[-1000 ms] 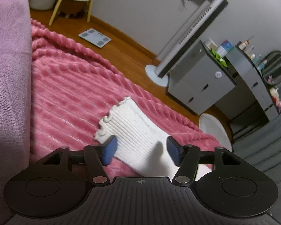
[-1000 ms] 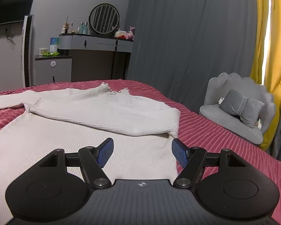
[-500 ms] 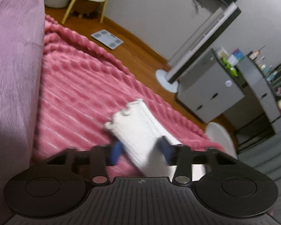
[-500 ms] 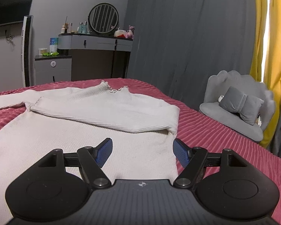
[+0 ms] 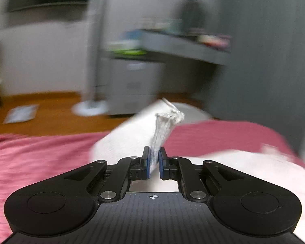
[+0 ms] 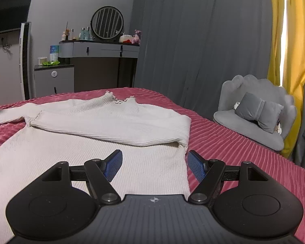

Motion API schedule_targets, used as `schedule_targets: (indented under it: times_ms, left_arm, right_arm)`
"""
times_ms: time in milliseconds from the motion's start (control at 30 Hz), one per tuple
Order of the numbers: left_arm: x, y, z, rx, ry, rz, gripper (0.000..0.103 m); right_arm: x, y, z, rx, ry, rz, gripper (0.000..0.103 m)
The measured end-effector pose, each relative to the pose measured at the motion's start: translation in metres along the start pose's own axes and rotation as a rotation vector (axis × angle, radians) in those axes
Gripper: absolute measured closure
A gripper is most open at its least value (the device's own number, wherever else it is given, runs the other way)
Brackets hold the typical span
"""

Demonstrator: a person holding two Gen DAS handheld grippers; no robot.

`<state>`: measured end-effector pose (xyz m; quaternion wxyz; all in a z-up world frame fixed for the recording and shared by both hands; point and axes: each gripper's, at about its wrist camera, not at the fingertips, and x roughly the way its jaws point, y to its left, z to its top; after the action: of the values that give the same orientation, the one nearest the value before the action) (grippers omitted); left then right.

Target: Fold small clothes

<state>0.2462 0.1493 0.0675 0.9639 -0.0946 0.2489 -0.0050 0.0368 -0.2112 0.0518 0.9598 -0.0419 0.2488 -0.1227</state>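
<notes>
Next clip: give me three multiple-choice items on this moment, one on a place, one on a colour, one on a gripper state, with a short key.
1. Where does the sweater body lie?
A. on the bed cover
B. on the grey chair
C. on the floor

2. What colour is the bed cover?
A. grey
B. pinkish red
C. yellow

3. How do the jaws of the left gripper stand?
A. wide apart, empty
B. closed on the sleeve
C. out of view

Key: 1 A, the white knit is spread flat on the cover. 2 B, the ribbed cover shows pinkish red in both views. 3 B, white fabric is pinched between the blue pads; the right gripper is open.
</notes>
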Motion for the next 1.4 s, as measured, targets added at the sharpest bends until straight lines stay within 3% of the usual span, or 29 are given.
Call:
schedule_targets:
  times_ms: [33,100,133,167,233,367,533,600,767,1033,1067,1100,1133,1233,1333,1400]
  left_arm:
    - [-0.002,-0.023,-0.003,0.019,0.018,-0.088,0.090]
    - [-0.003,-0.056,-0.012,0.029,0.090,-0.212,0.059]
    - [-0.004,-0.065,-0.018,0.025,0.117,-0.243,0.038]
    - [-0.005,-0.073,-0.025,0.031,0.135,-0.274,0.037]
    - [-0.005,-0.079,-0.034,0.085,0.154,-0.264,0.037]
    - [0.004,-0.060,-0.044,0.089,0.206,-0.125,0.035]
    - [0.010,-0.012,-0.044,0.029,0.226,0.056,0.033]
    - [0.012,-0.001,-0.044,0.029,0.229,0.099,0.033]
    - [0.008,0.018,-0.057,0.049,0.240,0.125,0.033]
    - [0.016,0.018,-0.070,0.104,0.210,0.076,0.032]
    - [0.017,0.017,-0.071,0.111,0.211,0.071,0.032]
    - [0.018,0.016,-0.073,0.114,0.210,0.068,0.032]
    - [0.018,0.016,-0.074,0.113,0.211,0.062,0.032]
    - [0.019,0.015,-0.074,0.102,0.214,0.043,0.032]
    - [0.017,0.009,-0.070,0.103,0.210,0.006,0.032]
    - [0.017,0.001,-0.068,0.113,0.210,-0.025,0.031]
  right_arm:
    - [0.001,-0.001,0.000,0.005,0.005,0.004,0.032]
    - [0.001,-0.001,0.001,0.015,0.014,0.017,0.032]
    - [0.001,-0.001,0.002,0.016,0.017,0.024,0.032]
    - [0.001,0.000,0.003,0.016,0.020,0.036,0.032]
    - [0.003,0.000,0.006,0.021,0.033,0.074,0.032]
    - [0.021,0.008,0.017,0.064,0.066,0.190,0.032]
    - [0.062,0.051,0.039,0.107,0.119,0.406,0.051]
    - [0.080,0.072,0.045,0.124,0.148,0.465,0.053]
    - [0.124,0.119,0.060,0.116,0.191,0.533,0.054]
    - [0.186,0.151,0.060,0.212,0.351,0.566,0.058]
    - [0.188,0.154,0.058,0.216,0.348,0.567,0.060]
    - [0.188,0.156,0.058,0.208,0.339,0.575,0.073]
    - [0.188,0.160,0.060,0.191,0.332,0.587,0.095]
    - [0.188,0.163,0.067,0.153,0.307,0.595,0.097]
    - [0.170,0.150,0.079,0.122,0.185,0.559,0.097]
    - [0.156,0.129,0.086,0.111,0.094,0.475,0.097]
